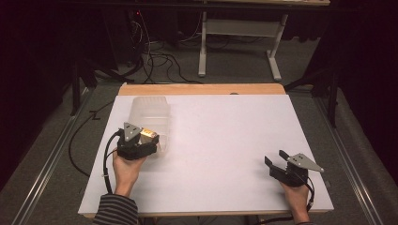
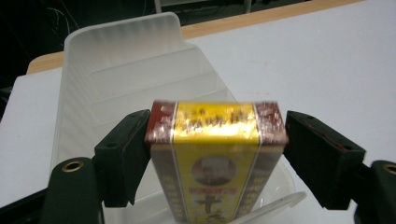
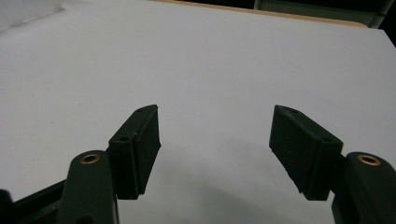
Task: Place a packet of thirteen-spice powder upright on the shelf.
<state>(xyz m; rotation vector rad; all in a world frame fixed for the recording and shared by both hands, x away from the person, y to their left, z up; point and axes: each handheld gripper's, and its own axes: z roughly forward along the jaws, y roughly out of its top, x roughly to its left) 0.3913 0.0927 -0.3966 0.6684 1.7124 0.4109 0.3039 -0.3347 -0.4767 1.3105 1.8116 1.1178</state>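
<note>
A yellow and dark red box (image 1: 148, 135) sits between the jaws of my left gripper (image 1: 152, 139), which is shut on its sides. In the left gripper view the box (image 2: 215, 154) stands over the near end of a translucent plastic container (image 2: 121, 60), with the left gripper (image 2: 217, 126) clamped on both sides of it. The container (image 1: 151, 110) lies on the left part of the white table (image 1: 225, 140). My right gripper (image 1: 274, 157) rests near the front right of the table. In its own view the right gripper (image 3: 215, 126) is open with bare tabletop between the jaws.
A wooden strip (image 1: 202, 89) runs along the table's far edge. Beyond it a white table frame (image 1: 239, 42) and loose cables (image 1: 159, 58) are on the floor. Metal rails (image 1: 47, 164) run along the floor on both sides.
</note>
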